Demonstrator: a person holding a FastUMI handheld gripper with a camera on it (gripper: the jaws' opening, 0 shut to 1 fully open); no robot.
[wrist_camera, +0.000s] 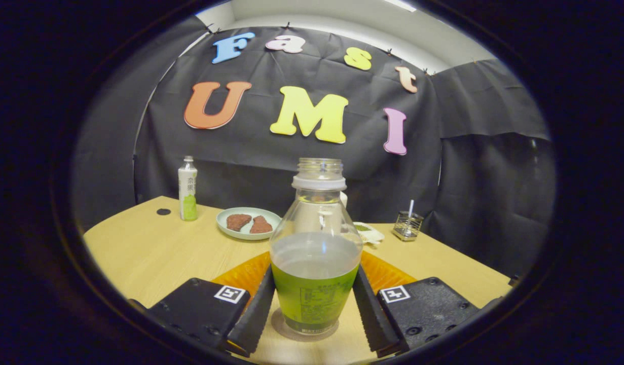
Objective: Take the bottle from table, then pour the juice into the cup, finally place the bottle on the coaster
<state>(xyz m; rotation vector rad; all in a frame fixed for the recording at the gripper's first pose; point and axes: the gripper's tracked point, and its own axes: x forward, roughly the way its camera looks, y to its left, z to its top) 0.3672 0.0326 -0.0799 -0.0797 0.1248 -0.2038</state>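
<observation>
Between the gripper (314,309) fingers, touching both, stands the bottle (315,253); beyond, a plate (248,223).

- We see the open bottle (315,253) upright between the fingers of our gripper (314,309); whether the fingers touch its sides we cannot tell.
- Just behind it an orange coaster (388,274) lies flat on the worktop (154,253).
- Beyond it a plate (248,223) of food and a small glass holder (407,225) block the far side.
- A second, capped bottle (188,188) stands at the far left.
- The near-left worktop lies bare, leaving room to pass.
</observation>
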